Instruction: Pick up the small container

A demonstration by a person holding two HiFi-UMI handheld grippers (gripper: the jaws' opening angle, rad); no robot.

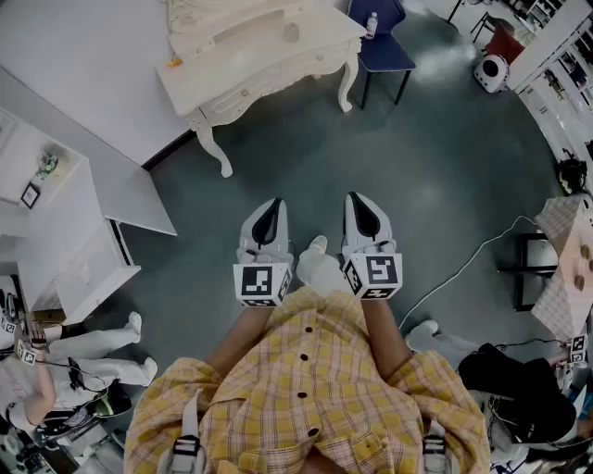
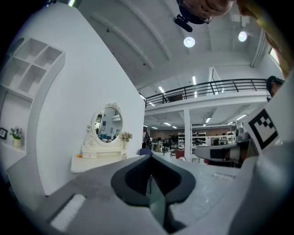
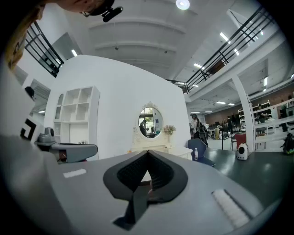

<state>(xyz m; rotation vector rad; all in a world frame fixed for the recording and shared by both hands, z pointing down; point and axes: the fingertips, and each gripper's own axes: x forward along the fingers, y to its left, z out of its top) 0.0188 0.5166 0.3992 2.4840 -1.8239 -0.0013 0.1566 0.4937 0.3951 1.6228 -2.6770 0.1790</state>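
My left gripper [image 1: 274,205] and right gripper [image 1: 355,202], two in all, both clenched empty, face one dressing table [image 1: 269,67] at eleven o'clock.

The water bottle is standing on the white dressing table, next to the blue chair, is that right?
Not quite. The water bottle stands on the seat of the blue chair, not on the white dressing table beside it. The head view shows this, and the right gripper view agrees.
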